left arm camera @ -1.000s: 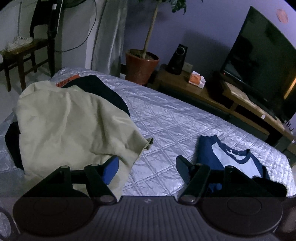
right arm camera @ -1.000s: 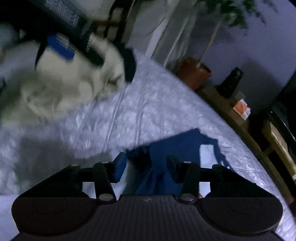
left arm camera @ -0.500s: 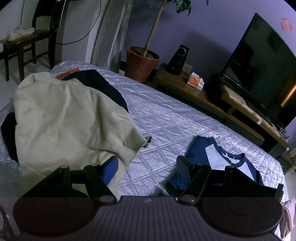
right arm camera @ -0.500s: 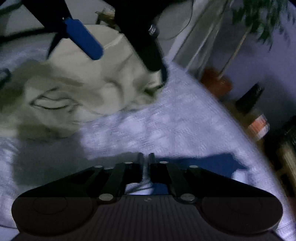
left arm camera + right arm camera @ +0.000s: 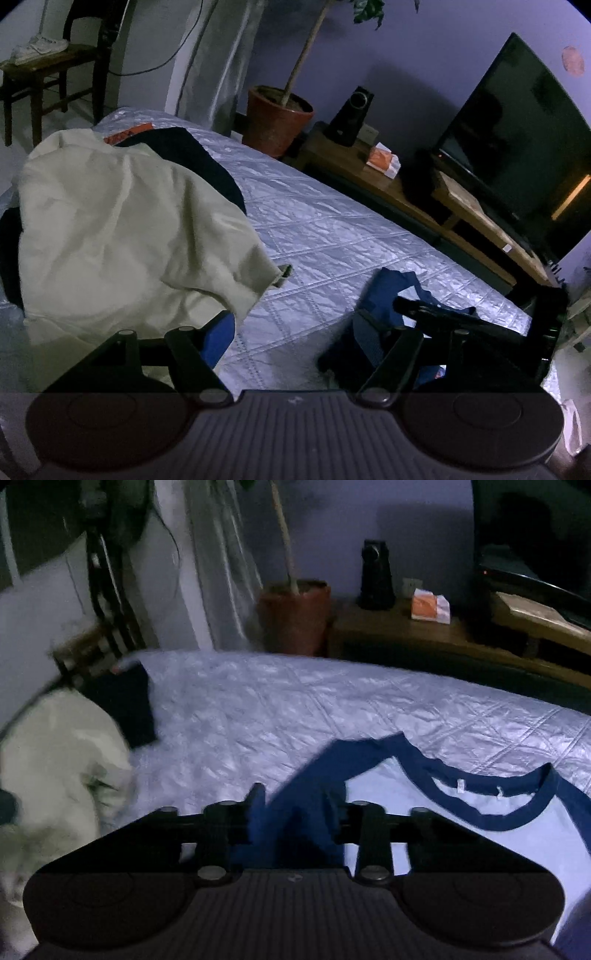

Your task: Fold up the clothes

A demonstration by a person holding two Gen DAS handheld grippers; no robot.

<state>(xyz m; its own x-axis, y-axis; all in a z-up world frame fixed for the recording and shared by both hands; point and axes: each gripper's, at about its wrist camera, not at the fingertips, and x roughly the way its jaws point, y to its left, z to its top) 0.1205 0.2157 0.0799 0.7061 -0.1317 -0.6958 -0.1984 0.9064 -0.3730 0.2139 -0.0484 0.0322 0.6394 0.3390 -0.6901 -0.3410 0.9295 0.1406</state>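
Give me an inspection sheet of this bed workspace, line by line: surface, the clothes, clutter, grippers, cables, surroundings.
Surface: silver quilted bedspread, middle bare.
Job's things: cream garment heaped, unfolded, over a dark garment; blue and white shirt lying neck opening up, one navy sleeve lifted.
Clutter: orange item at the bed's far end by the dark garment.
Grippers: left gripper open, nothing between its fingers; right gripper has the navy sleeve between its jaws, which are opening.
Cables: one hangs down the wall behind the bed.
Surroundings: potted plant, speaker, orange box on a low wooden bench, television, chair with a shoe.
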